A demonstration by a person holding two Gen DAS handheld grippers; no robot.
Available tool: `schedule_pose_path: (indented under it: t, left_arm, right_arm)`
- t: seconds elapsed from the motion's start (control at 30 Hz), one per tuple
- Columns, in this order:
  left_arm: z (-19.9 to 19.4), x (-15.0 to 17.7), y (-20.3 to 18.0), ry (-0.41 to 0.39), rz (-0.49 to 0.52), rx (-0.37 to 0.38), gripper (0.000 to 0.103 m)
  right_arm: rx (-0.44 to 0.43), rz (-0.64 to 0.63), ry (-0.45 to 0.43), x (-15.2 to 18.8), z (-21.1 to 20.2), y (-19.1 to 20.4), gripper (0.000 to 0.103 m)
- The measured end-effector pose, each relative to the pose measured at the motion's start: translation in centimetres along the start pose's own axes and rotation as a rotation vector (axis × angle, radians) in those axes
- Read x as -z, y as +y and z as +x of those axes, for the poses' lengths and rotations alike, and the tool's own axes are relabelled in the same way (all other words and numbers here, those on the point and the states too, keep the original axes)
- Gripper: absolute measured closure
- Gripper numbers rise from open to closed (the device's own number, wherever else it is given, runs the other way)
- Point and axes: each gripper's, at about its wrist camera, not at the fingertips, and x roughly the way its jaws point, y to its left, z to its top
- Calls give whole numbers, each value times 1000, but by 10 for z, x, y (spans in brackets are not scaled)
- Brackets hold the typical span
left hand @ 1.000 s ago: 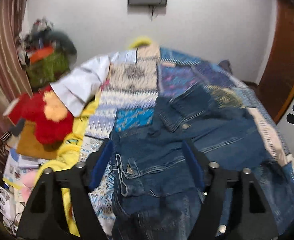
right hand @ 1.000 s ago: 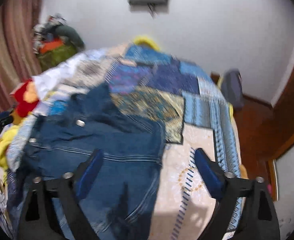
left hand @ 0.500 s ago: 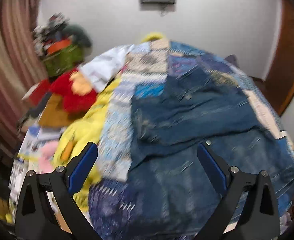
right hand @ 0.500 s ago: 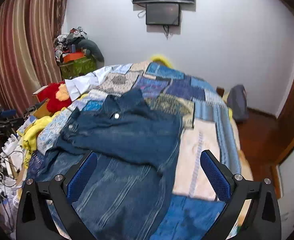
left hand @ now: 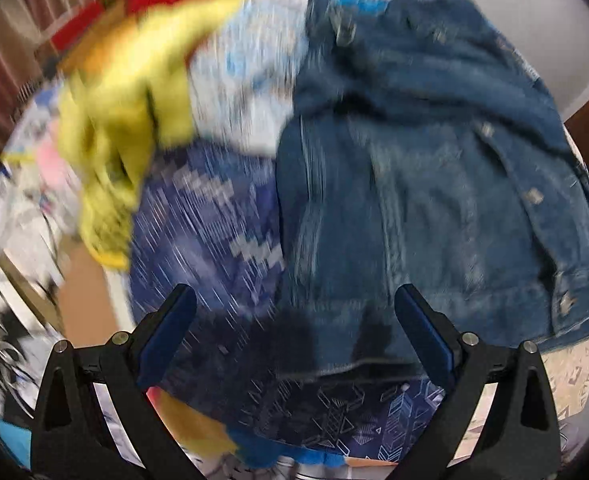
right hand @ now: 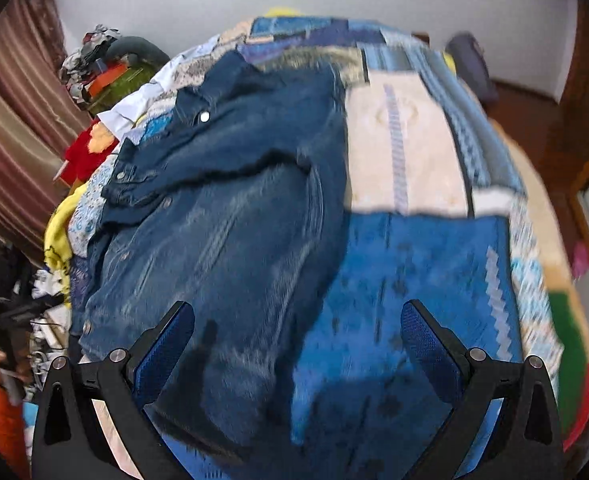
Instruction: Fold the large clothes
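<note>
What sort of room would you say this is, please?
Most likely a bedroom: a bed under a patchwork quilt carries the denim jacket, a striped curtain hangs at the left, and clothes and clutter are piled beside the bed.

A bed covered by a multicoloured patchwork quilt (right hand: 422, 264) carries a dark blue denim jacket (right hand: 230, 216) lying flat, with a crumpled yellow cloth (left hand: 118, 120) at its edge.

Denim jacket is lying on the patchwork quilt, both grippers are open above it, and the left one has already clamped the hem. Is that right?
Not quite: the left gripper has not clamped anything. The left wrist view shows its fingers spread wide with the denim jacket hem lying loose between them. The rest holds: the jacket lies on the patchwork quilt, and the right gripper is open too.
</note>
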Motion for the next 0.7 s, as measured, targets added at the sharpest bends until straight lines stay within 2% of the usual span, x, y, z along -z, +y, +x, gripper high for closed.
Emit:
schedule_pose_path:
  t: [0.07,0.13,0.2,0.23,0.37,0.4,0.43,0.47,0.5,0.57,0.7]
  left_arm:
    - [14,11,1,39,-17,27,4]
    - [25,21,1,62,-32,74,7]
    - [31,27,0,65,-51,112,15]
    - [33,29,0,60,-62,135,17]
    - [33,30,-2,36,-85,209,48]
    - [31,28,-2,21,-86,187,61]
    - [27,27,-5,6,-75,168,67]
    - [22,25,-6,-7,-69,147,83]
    - [19,24,-7,-13,-65,129,86]
    - [5,18,-12,-43,-54,112,88]
    - [-32,0,-27,-164,32,32,89]
  right_arm:
    - [-40,13,5,8,1,0,5]
    - [-58,6,-29,16,-4,5,11]
    - [-83,10,-36,19,-6,9,22]
    - [-107,16,-32,20,-5,12,23]
    - [-132,-88,-23,15,2,40,43]
    - [-128,-95,-27,14,4,43,51]
    - [-130,-89,-29,11,6,45,55]
    - [-136,-81,-22,7,8,44,67]
    - [-145,-77,-8,4,10,43,75]
    - [-177,-83,-3,-6,10,43,79]
    - [-207,-132,-75,-30,-6,52,84]
